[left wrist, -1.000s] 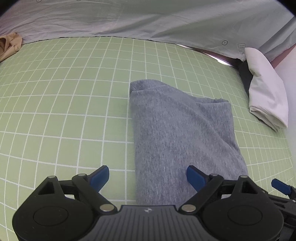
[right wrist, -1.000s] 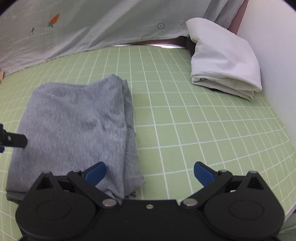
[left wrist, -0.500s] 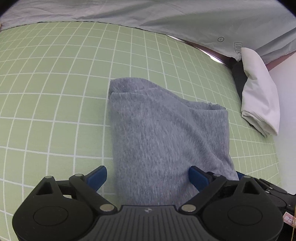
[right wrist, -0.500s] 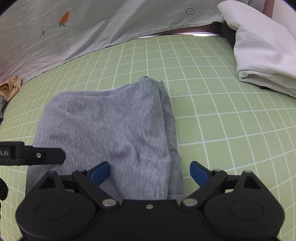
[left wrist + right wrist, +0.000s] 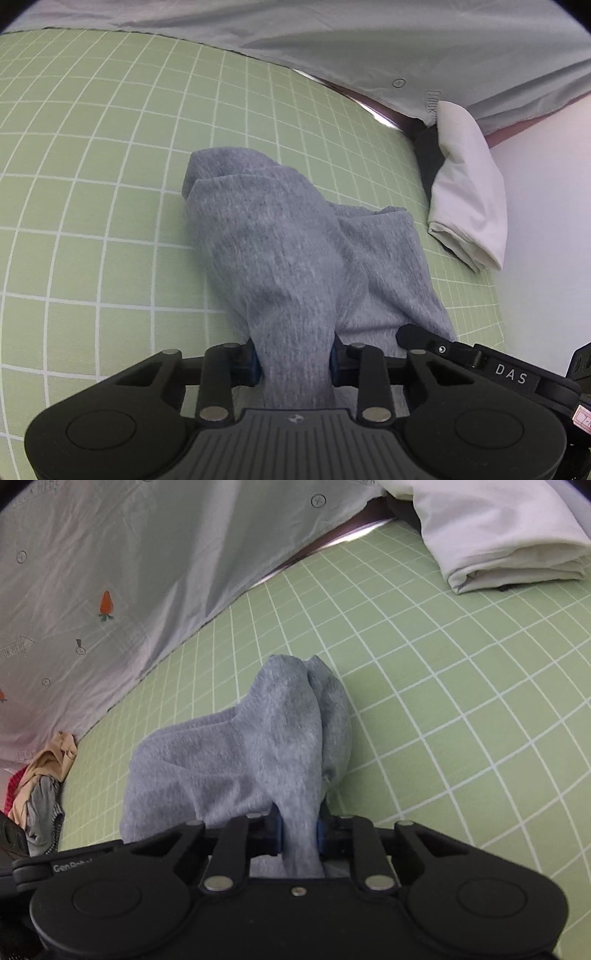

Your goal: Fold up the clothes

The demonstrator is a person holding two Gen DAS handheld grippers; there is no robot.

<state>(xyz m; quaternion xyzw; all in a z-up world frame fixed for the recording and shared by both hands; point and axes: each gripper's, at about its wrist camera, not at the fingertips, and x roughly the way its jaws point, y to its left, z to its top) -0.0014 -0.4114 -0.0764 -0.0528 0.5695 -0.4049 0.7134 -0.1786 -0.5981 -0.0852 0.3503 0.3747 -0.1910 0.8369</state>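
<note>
The left gripper (image 5: 295, 360) is clamped on the grey garment (image 5: 295, 251), its blue pads (image 5: 253, 360) pressed in on a bunched ridge of cloth that rises from the mat (image 5: 92, 184) straight into the jaws. The right gripper (image 5: 299, 830) is likewise closed on the garment (image 5: 240, 753), a narrow fold pinched tight between its blue pads (image 5: 275, 829). In the left wrist view the right gripper's black body (image 5: 480, 363), marked DAS, sits just beside the left one, touching the near right edge of the cloth.

The garment lies near the middle of the green gridded mat, its near edge lifted at both grip points and the rest draped down onto the mat; the far end is rounded in a soft fold. Between the two ridges the fabric sags.

Toward the mat's far right corner rests a folded white cloth (image 5: 467, 192), well apart from the garment, against a white wall (image 5: 546, 221); something dark (image 5: 428, 155) lies partly under it. A pale printed sheet (image 5: 129, 572) with small carrot figures hangs along the mat's far edge. At the mat's far left corner, in the right wrist view, sits a heap of tan, grey and red clothes (image 5: 40, 779)
</note>
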